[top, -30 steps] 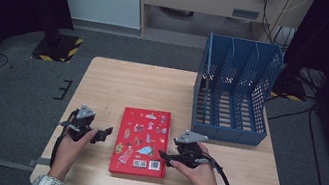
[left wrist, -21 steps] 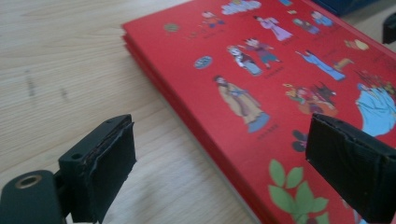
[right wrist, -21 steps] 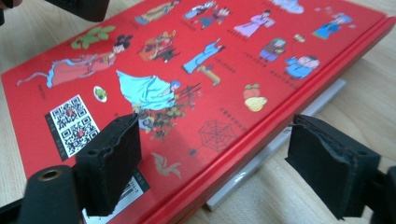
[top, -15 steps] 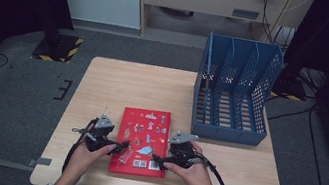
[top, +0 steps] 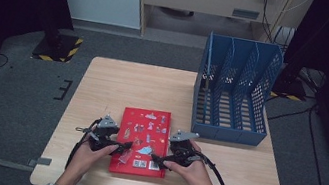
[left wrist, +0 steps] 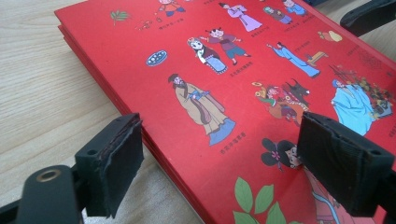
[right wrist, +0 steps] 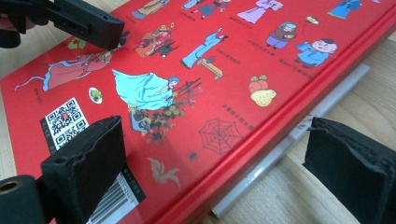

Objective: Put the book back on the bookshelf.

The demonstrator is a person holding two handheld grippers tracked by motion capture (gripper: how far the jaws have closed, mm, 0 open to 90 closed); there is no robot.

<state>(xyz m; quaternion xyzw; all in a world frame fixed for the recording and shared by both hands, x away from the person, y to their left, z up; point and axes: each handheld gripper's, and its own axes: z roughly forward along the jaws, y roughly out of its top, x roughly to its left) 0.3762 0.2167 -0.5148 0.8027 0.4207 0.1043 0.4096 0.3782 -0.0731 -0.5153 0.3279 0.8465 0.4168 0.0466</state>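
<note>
Wooden table [top: 118, 85]: red book [top: 145, 135] lies flat, stiff, slick-covered; both long edges look graspable. Left gripper [top: 124, 146] closing, right gripper [top: 157, 160] opening, both spread astride them.

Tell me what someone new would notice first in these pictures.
A bright red book with cartoon figures lies flat near the front of the wooden table. The left gripper and right gripper flank its side edges, fingers open around them. A blue file rack stands at the back right.
</note>
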